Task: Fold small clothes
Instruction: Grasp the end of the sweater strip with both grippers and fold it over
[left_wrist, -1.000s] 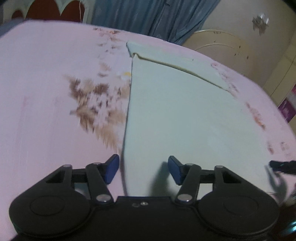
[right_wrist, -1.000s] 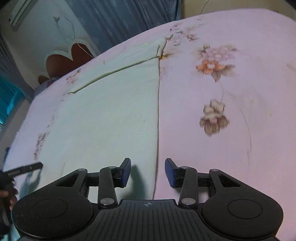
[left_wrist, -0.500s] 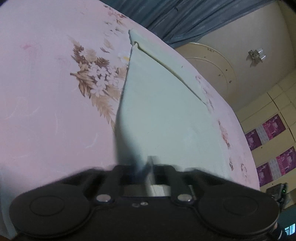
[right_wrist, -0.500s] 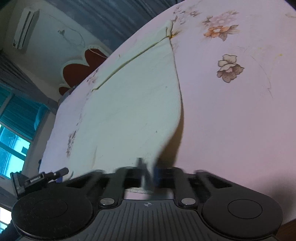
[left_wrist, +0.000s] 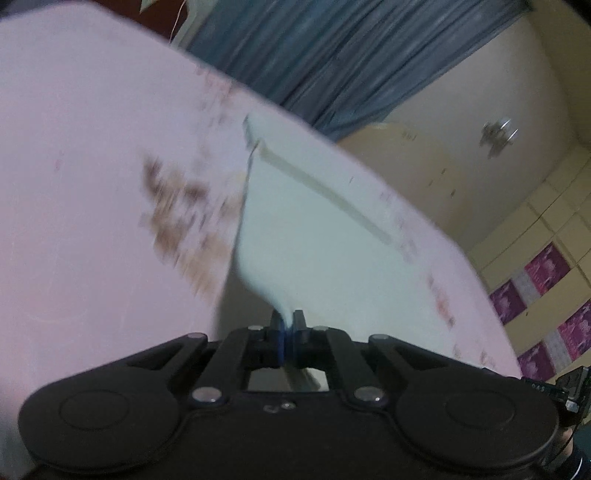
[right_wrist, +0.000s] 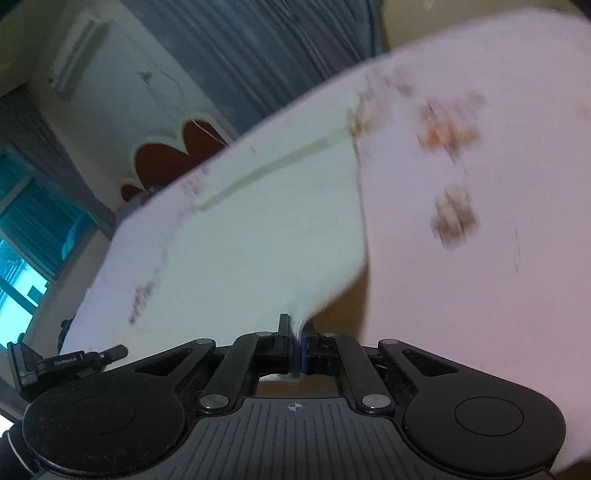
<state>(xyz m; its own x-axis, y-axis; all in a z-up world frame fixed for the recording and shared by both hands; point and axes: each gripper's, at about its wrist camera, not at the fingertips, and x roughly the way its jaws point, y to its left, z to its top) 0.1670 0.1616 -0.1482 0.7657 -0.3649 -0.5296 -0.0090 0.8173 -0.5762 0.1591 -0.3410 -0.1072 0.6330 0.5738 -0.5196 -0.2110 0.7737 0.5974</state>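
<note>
A pale green cloth (left_wrist: 317, 236) lies on a pink floral bedsheet (left_wrist: 92, 177), with a folded band along its far edge. My left gripper (left_wrist: 287, 326) is shut on the cloth's near left corner and lifts it off the bed. My right gripper (right_wrist: 297, 341) is shut on the near right corner of the same cloth (right_wrist: 251, 236) and lifts it too. The near edge hangs raised between the two grippers. Both views are motion-blurred.
The pink bedsheet (right_wrist: 480, 277) stretches wide on both sides of the cloth. A blue curtain (left_wrist: 332, 55) hangs behind the bed, a red headboard (right_wrist: 173, 155) at its end. The other gripper's tip shows at the left edge of the right wrist view (right_wrist: 66, 363).
Both grippers were open over the cloth's near corners, then closed on them. They have since lifted the near edge up off the bed.
</note>
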